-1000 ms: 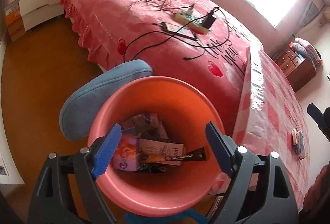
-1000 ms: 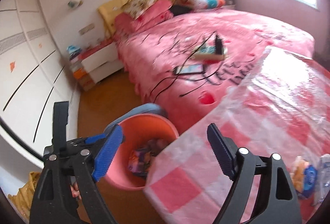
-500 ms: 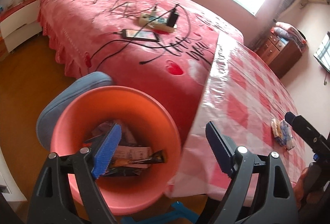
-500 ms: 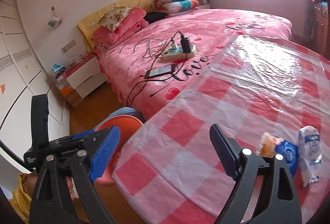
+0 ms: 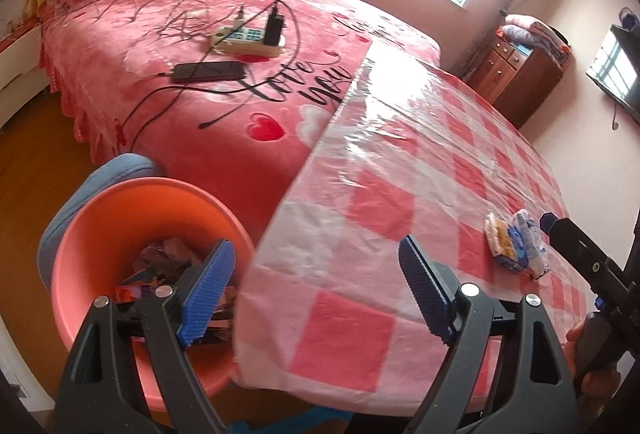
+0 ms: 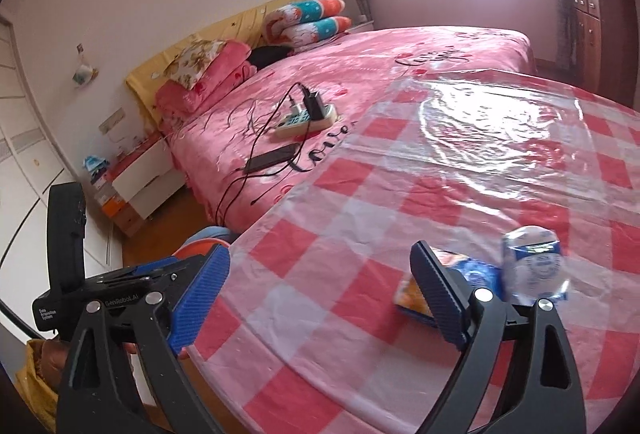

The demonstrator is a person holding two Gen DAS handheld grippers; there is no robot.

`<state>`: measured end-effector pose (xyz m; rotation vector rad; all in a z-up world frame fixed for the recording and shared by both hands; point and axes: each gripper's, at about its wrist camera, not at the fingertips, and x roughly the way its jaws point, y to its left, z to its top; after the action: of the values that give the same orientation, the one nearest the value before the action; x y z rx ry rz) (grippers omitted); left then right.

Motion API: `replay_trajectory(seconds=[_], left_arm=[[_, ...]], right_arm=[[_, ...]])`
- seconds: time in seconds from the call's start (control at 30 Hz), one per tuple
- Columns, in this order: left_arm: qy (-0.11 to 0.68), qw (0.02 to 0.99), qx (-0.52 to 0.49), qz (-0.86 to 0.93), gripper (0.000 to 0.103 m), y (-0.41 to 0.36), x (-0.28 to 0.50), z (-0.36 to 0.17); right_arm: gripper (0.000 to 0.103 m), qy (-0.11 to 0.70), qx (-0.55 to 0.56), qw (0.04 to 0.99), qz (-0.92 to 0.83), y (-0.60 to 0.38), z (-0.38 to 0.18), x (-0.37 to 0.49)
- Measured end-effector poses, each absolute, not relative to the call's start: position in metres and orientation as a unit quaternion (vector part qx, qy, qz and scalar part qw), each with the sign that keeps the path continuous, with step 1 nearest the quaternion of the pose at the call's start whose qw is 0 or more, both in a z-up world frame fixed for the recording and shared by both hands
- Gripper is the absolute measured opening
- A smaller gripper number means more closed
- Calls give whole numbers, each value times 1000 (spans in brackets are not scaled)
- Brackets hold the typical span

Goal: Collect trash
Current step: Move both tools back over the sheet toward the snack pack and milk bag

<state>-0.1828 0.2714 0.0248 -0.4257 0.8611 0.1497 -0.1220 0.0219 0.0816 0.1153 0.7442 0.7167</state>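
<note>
The left tool (image 5: 312,290) stood wide open with nothing between its blue pads, hanging over the near edge of the worktop (image 5: 400,194) and the orange bin (image 5: 100,234) beside it. The bin sat on the wooden floor just left of the worktop, against a blue cushion (image 5: 116,170), and already held a jumble of wrappers (image 5: 168,266).

The right tool (image 6: 320,290) was likewise wide open and empty — its right pad stood just in front of the trash left on the checked, plastic-covered cloth. That trash was a small cluster: an orange-and-blue snack packet (image 6: 472,274) lying flat, and touching its right side a crumpled clear wrapper with a blue label (image 6: 536,266). In the left wrist view the same cluster (image 5: 512,242) lay well to the right of the left tool, near the tip of the right one, with part of a hand (image 5: 592,354) visible below it.

Beyond the worktop was a pink bed (image 6: 360,74) carrying a power strip (image 5: 248,42), a phone (image 5: 208,71) and loose black cables.
</note>
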Motion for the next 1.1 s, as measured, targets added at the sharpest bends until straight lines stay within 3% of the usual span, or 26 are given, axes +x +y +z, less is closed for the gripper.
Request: replay_trajectory(seconds=[1.1], left_arm=[[461, 879, -123, -18, 85, 143, -133, 29]], right_arm=[[91, 351, 137, 888, 264, -107, 72, -88]])
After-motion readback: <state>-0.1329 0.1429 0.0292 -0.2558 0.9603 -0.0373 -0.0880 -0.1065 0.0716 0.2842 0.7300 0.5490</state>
